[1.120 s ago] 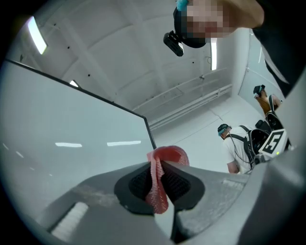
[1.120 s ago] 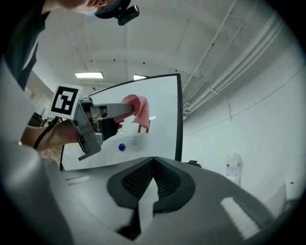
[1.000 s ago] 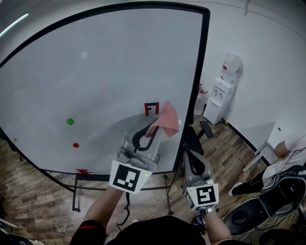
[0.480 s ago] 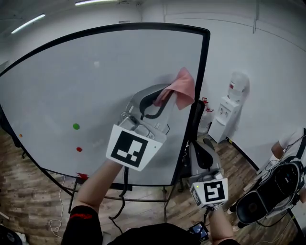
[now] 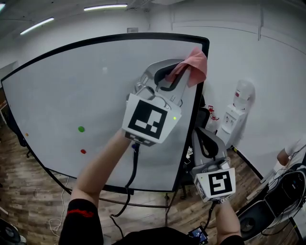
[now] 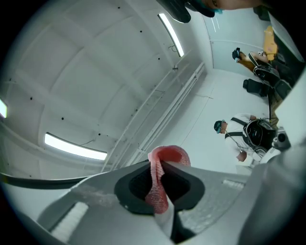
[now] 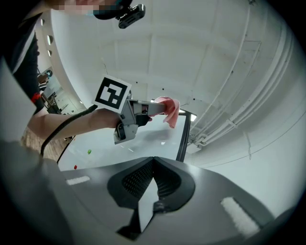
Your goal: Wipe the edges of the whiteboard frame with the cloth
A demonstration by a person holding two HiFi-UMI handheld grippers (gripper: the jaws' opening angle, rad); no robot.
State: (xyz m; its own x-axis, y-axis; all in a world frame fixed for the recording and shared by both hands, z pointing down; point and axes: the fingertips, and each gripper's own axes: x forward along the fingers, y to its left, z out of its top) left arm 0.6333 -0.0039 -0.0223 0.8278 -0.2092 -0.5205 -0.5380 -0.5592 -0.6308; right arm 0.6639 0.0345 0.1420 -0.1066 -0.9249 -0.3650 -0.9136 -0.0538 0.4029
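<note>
We note left arm raised, left gripper [image 5: 178, 76] clamped on cloth [image 5: 195, 64] at its tips, right gripper [image 5: 203, 141] lower, jaws together, empty.

Office room, large whiteboard [image 5: 71, 95], water dispenser [image 5: 238, 115] by white wall [image 5: 279, 67], ceiling strip lights [image 5: 105, 7], wood floor [image 5: 28, 191]

Cloth [image 5: 193, 64] at top-right corner of whiteboard [image 5: 71, 91]

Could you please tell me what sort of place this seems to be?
Most likely an office or lab room: a large freestanding whiteboard, a water dispenser beside it, and ceiling strip lights.
</note>
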